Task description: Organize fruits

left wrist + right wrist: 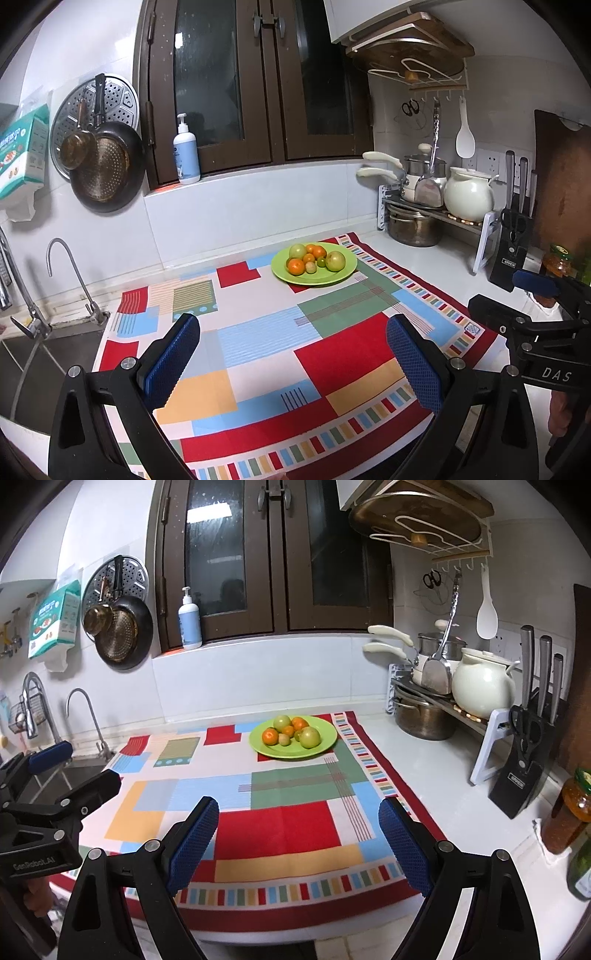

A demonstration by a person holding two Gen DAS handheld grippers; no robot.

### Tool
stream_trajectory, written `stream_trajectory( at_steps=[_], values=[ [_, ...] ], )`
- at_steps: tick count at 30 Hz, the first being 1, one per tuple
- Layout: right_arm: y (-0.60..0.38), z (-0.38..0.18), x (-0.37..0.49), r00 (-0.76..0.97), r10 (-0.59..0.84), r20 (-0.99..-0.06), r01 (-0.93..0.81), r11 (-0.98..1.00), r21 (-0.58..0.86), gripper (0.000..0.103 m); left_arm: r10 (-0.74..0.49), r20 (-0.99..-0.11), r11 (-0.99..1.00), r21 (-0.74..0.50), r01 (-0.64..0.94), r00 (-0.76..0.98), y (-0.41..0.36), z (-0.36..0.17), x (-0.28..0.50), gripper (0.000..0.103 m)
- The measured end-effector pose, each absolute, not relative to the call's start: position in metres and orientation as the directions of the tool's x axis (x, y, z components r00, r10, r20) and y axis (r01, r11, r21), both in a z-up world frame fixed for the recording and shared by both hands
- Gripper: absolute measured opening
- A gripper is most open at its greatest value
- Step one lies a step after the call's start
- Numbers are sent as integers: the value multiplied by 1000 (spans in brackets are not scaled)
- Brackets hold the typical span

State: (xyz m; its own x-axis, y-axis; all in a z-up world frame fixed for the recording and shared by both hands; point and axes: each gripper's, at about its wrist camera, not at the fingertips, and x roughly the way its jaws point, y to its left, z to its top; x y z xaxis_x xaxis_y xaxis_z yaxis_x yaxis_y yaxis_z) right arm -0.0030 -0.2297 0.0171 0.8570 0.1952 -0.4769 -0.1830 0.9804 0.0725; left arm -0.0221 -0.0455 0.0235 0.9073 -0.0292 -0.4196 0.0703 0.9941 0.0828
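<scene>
A green plate (347, 267) (325, 744) sits at the far side of a colourful patchwork cloth (332, 354) (280, 827). On the plate lie several fruits: green apples (335, 260) (309, 737) and small orange tangerines (296, 266) (270, 736). My left gripper (293, 334) hovers open over the near part of the cloth with nothing between its blue pads (170, 362). In the right wrist view my right gripper (298, 821) stands open and empty too, well short of the plate. Each gripper shows at the other view's edge.
A sink with taps (70, 280) (85, 720) lies left of the cloth. A rack with pots (424, 192) (436, 686), a white pot (482, 686) and a knife block (511, 254) (524, 760) stand at the right. Jars (569, 812) are near right. A soap bottle (186, 155) is on the sill.
</scene>
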Motion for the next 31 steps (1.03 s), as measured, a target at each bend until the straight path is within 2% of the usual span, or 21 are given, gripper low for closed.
stream_trajectory(
  at_steps=[31],
  values=[
    [-232,13,-15,848,214,-485,-202,976,77,89,-32,-423,995,74,70,906,-49,22,-33,103]
  ],
)
